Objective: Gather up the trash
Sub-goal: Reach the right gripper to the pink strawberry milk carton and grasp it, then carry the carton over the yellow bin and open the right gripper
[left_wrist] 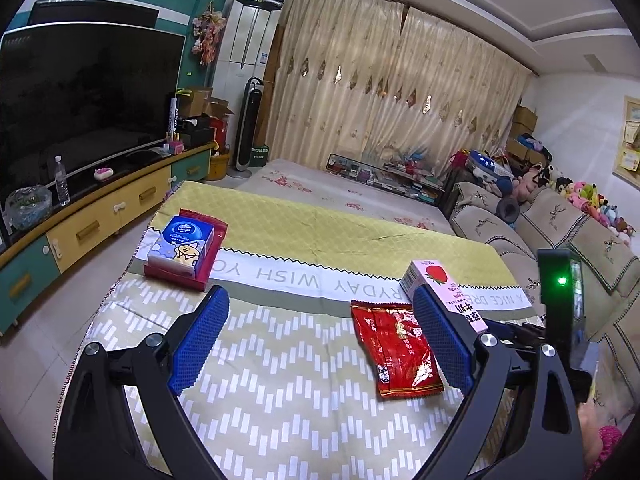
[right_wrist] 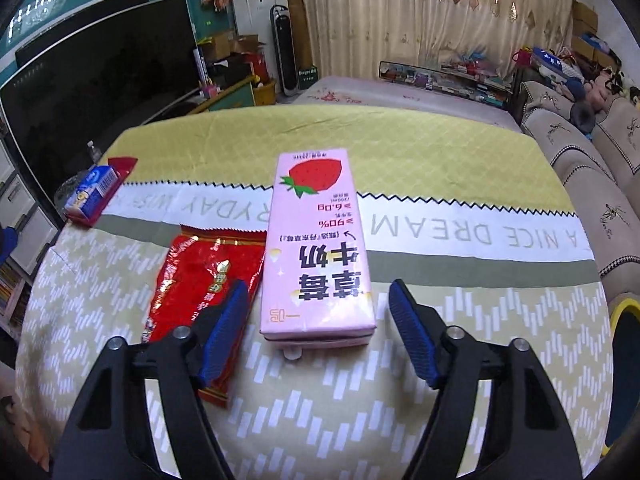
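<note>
Looking across the cloth-covered table (right_wrist: 440, 148) from left to right: red tray (left_wrist: 208, 256) near the far left corner, holding a blue-and-white tissue pack (left_wrist: 182, 246) that lies flat inside it and fills most of it. Same tray and pack show small at the left edge in the right wrist view.

Next over, left gripper (left_wrist: 320, 328) hovering above the cloth with jaws spread wide, nothing between the blue pads. Right pad sits in front of the milk carton, so can't tell if it touches it.

Then the red snack wrapper (right_wrist: 200, 280), flat and crinkled on the zigzag-patterned part of the cloth, long axis running roughly from the near edge toward the far side, tilted a bit. Lies just beside the carton's left side, edges looking about touching.

Then the pink strawberry milk carton (right_wrist: 316, 248), lying flat on its broad face, long axis pointing away from the right camera toward the curtains. Strawberry end far, end with a small white cap near; print reads upside down from this side.

Right gripper (right_wrist: 316, 312) straddling the carton's near end, jaws fairly wide, gap visible on both sides, pads not pressing on it. Left pad overlapping the wrapper's corner in the view.

Sofa (right_wrist: 580, 152) off to the right, beyond the table.
</note>
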`<action>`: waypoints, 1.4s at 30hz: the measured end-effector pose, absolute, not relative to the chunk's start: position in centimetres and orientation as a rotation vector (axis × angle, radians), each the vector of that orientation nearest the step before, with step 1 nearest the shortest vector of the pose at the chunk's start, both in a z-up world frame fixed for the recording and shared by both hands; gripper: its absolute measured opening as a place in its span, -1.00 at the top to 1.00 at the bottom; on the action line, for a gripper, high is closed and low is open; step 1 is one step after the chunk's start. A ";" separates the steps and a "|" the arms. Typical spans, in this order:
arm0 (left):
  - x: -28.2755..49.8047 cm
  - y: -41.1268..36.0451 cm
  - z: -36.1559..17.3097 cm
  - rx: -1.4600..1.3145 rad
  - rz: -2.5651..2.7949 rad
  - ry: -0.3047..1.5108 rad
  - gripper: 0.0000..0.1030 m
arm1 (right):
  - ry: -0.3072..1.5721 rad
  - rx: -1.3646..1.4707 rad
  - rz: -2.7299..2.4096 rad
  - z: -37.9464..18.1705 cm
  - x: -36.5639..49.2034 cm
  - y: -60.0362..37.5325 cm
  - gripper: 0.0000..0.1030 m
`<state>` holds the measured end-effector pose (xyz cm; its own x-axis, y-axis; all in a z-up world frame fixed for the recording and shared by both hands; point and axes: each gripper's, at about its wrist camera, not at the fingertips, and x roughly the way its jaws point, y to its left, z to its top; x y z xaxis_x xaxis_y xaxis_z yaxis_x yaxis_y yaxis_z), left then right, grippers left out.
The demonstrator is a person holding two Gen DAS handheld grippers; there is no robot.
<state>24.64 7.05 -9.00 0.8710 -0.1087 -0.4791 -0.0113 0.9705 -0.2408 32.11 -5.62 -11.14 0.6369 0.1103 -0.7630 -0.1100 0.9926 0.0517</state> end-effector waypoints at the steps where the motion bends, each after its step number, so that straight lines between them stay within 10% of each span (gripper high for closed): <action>1: 24.7 7.0 -9.0 -0.241 -0.053 0.514 -0.78 | 0.874 0.002 0.124 -11.3 32.3 -5.5 -0.20; 4: 24.6 6.8 -9.1 -0.237 -0.056 0.516 -0.78 | 0.880 0.007 0.126 -11.7 32.6 -5.6 0.05; 42: 25.3 4.9 -10.3 -0.165 -0.089 0.550 -0.78 | 0.605 0.320 -0.409 -5.4 14.6 -32.8 0.08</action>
